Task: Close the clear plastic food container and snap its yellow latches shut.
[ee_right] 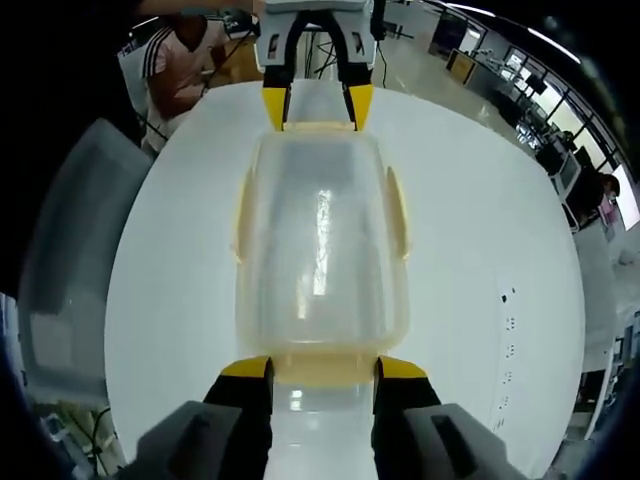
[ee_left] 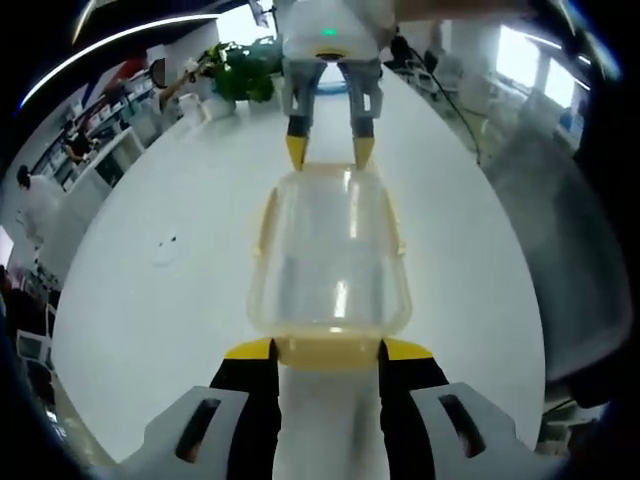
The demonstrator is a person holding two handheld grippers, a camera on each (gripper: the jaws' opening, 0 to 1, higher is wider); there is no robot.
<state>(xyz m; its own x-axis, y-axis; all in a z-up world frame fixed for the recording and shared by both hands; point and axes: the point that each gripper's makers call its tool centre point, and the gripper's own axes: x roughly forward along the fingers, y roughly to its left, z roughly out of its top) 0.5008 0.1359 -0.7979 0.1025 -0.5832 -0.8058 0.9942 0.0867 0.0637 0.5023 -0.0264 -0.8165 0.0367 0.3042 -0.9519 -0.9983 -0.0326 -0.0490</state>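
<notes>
Two grippers face each other across a round white surface (ee_left: pixel 150 300), with a clear container (ee_left: pixel 330 265) lying lengthwise between them. In the left gripper view, the left gripper (ee_left: pixel 328 352) stands at the near end of the container, its yellow-tipped jaws moderately apart and flanking the near yellow latch (ee_left: pixel 328 352); whether the tips press on it cannot be told. The lid sits on the container, and yellow latches (ee_left: pixel 268 222) lie along its long sides. At the far end, the right gripper (ee_left: pixel 331 150) points its two yellow tips down toward the container's far rim, jaws likewise parted. Beyond it stand a potted plant (ee_left: pixel 243 72) and a white cup (ee_left: pixel 190 106) at the surface's far edge, with an office behind.

In the right gripper view, the same container (ee_right: pixel 320 240) runs away from the camera, the right gripper (ee_right: pixel 323 370) straddling its near latch (ee_right: pixel 323 368) with jaws apart. Side latches (ee_right: pixel 397 210) rest against the container's walls. At the far end the left gripper (ee_right: pixel 316 106) meets the opposite rim, tips spread to either side of it. A grey chair back (ee_right: pixel 70 250) shows off the surface's edge, and a seated person in a striped top (ee_right: pixel 180 65) sits behind.
</notes>
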